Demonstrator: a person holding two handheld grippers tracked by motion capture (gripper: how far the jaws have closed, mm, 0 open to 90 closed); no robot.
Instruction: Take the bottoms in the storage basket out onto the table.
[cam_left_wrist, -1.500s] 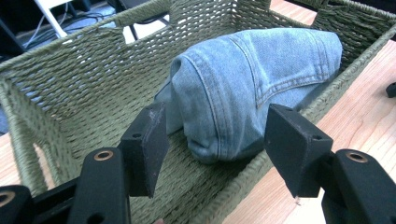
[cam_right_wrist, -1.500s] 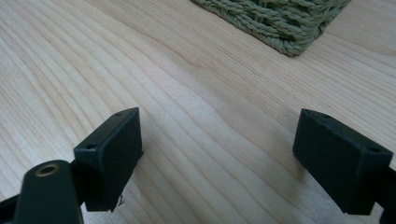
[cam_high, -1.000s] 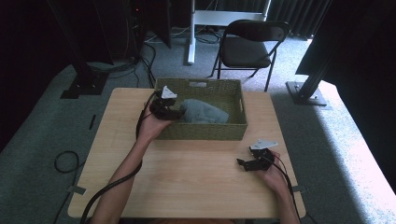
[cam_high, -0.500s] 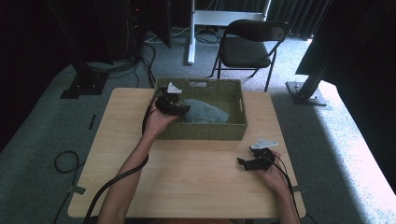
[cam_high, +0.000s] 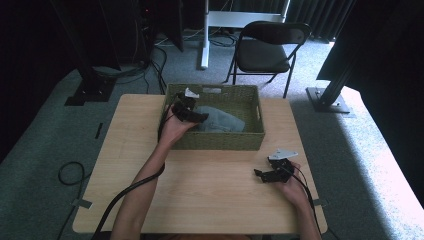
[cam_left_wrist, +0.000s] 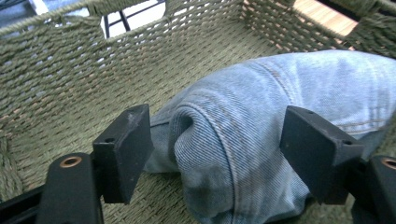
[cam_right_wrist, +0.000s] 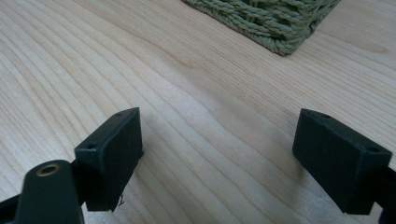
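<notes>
Left claw (cam_left_wrist: 215, 154) hangs open inside basket (cam_high: 250, 102), straddling folded jeans (cam_left_wrist: 280, 116).

Tabletop (cam_high: 200, 190): pale wood, grain running lengthwise, bare under and ahead of the right tool. Folding chair (cam_high: 267, 47), black, stands on the grey carpet (cam_high: 55, 125) beyond the tabletop's far edge, well past the left tool. White desk leg (cam_high: 204, 30) further back, left of the chair. Black stand base (cam_high: 327, 97) off to the right tool's far side. Loose black cable (cam_high: 70, 172) looped on the carpet, left of the left tool. Background dark; possibly curtains.
</notes>
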